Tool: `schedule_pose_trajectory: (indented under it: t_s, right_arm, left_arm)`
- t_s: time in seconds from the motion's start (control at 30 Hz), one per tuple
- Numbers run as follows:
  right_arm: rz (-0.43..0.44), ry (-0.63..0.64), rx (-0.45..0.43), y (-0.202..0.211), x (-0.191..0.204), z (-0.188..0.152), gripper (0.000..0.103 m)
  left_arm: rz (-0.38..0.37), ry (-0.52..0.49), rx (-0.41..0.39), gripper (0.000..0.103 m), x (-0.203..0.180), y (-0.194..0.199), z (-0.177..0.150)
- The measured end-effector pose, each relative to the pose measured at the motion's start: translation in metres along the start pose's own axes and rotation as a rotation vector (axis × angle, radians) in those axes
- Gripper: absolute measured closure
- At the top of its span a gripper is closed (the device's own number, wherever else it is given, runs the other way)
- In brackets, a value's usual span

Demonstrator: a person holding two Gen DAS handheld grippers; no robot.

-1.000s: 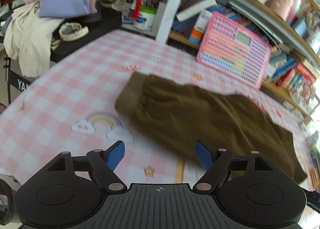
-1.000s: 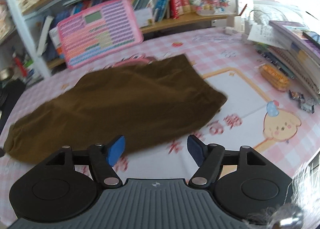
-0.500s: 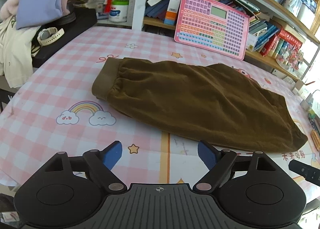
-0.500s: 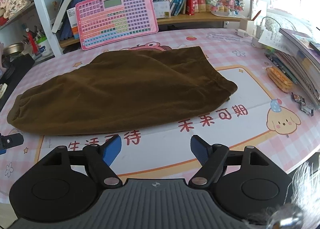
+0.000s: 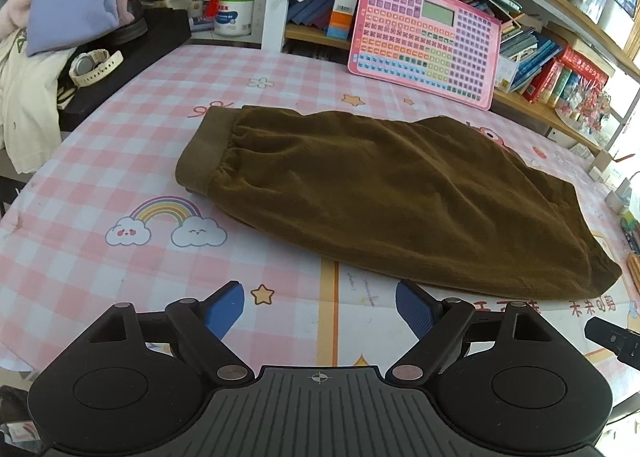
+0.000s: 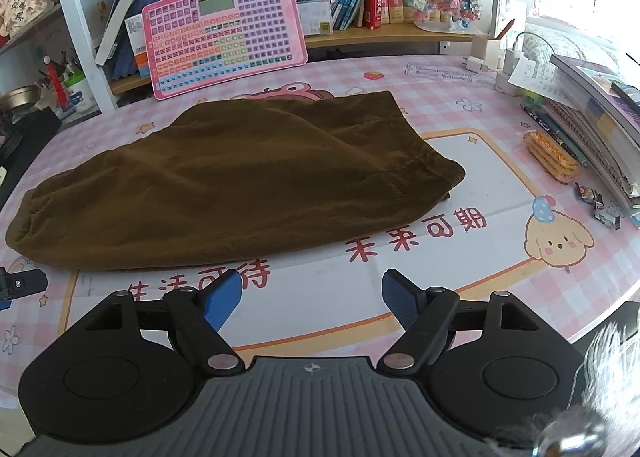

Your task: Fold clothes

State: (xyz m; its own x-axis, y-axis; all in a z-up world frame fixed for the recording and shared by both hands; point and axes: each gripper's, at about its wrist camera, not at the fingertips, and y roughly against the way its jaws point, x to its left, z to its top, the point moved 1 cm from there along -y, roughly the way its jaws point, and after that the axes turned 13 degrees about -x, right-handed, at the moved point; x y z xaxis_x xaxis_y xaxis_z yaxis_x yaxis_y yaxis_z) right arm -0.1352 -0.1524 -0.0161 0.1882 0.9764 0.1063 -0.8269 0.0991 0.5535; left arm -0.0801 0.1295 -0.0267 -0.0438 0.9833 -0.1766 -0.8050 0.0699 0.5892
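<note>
Left gripper (image 5: 320, 307): jaws spread wide, nothing between them. Right gripper (image 6: 311, 299): same, released and empty. Both hover over bare tablecloth (image 5: 80, 265) just short of the brown garment's (image 5: 380, 193) near edge.

The garment lies flat and lengthwise, cuffed band (image 5: 202, 155) at its left end and hem at its right. It looks doubled along its length; layers can't be counted. This fits either a partly folded piece or one merely laid out.

Near the garment's front edge there is open room. Behind it, the pink keypad board (image 6: 224, 39) stands close. Right of it are a snack packet (image 6: 552, 155) and stacked books (image 6: 592, 117).
</note>
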Motion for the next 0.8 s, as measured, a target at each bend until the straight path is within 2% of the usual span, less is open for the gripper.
schedule_pose_trajectory:
  t_s: [0.23,0.6,0.8]
  right_arm:
    - [-0.006,-0.008,0.011,-0.003,-0.007,-0.002,0.026]
    - [-0.062,-0.028,0.02,-0.008,-0.031,0.0,0.017]
    - [-0.061,-0.022,0.034,-0.015,-0.039,0.003,0.016]
  left_arm:
    - [0.002,-0.009,0.01,0.018,-0.008,-0.004,0.0]
    - [-0.004,-0.033,0.039,0.017,-0.033,-0.015,0.0]
    - [0.033,0.003,0.049,0.017,-0.03,-0.018,-0.001]
